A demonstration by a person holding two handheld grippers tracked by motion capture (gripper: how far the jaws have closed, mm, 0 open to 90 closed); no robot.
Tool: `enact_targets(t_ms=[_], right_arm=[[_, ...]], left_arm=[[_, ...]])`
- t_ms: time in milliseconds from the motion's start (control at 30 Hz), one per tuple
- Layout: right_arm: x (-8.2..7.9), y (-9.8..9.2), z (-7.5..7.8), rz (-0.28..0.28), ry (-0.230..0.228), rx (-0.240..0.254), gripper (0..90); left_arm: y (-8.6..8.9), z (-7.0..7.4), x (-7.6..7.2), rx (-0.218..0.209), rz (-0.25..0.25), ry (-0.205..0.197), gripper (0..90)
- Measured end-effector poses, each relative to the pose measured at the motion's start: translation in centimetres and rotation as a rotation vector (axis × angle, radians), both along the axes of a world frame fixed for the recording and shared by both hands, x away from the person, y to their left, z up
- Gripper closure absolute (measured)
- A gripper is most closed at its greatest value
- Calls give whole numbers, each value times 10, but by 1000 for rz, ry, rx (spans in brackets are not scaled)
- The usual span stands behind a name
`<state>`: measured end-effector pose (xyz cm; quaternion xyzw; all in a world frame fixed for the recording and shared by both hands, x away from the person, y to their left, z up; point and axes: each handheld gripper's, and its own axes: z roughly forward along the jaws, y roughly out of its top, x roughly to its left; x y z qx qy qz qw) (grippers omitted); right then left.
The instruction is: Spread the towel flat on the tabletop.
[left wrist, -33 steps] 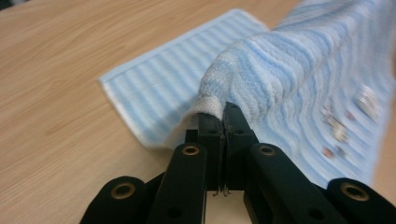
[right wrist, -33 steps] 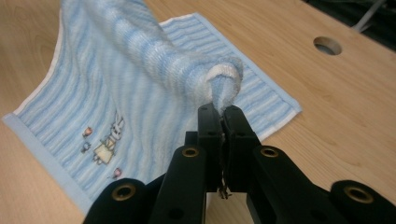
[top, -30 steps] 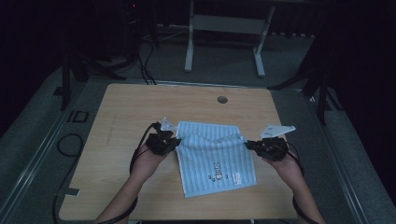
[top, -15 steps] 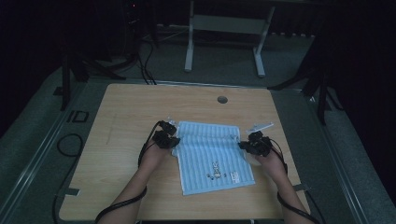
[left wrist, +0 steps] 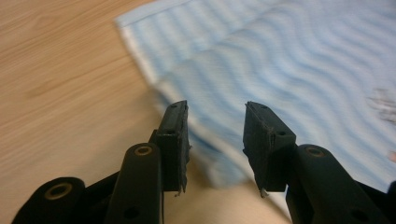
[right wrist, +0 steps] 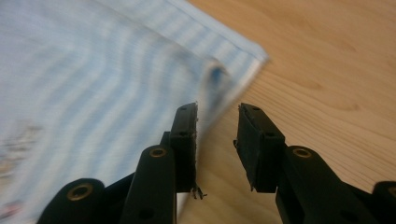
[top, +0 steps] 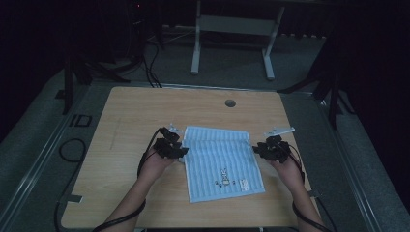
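Cloth (top: 222,162), light blue with fine stripes, lies flat near the middle of the wooden table (top: 125,116), folded double, a small printed motif near its near edge; I cannot read the print. My left gripper (top: 175,145) sits at the cloth's left edge, my right gripper (top: 265,147) at its right edge. In both gripper views the jaws have just been opening and stand apart, pads gripping nothing. The left gripper view shows blurred cloth edge between and under the pads. The right gripper view shows a blurred fold at the edge.
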<state>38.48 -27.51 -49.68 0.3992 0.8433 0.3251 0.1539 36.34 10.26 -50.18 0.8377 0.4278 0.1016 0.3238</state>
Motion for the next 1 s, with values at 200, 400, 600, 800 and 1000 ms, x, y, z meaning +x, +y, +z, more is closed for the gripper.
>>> enact_targets(t_ms=[200,400,600,800,1000], right_arm=[[-24,7,1,84,-1,36,668],[-44,17,-21,127,43,6,632],[-39,20,-42,120,76,-51,632],[-18,16,-43,101,84,-28,633],[-2,20,-43,96,74,-45,629]], left_arm=[[-11,-4,-29,-26,-101,16,584],[-22,-19,-45,-13,-151,42,565],[-30,-34,-35,21,-159,75,566],[-30,-37,-18,7,-133,76,578],[-35,-35,1,58,-115,66,579]])
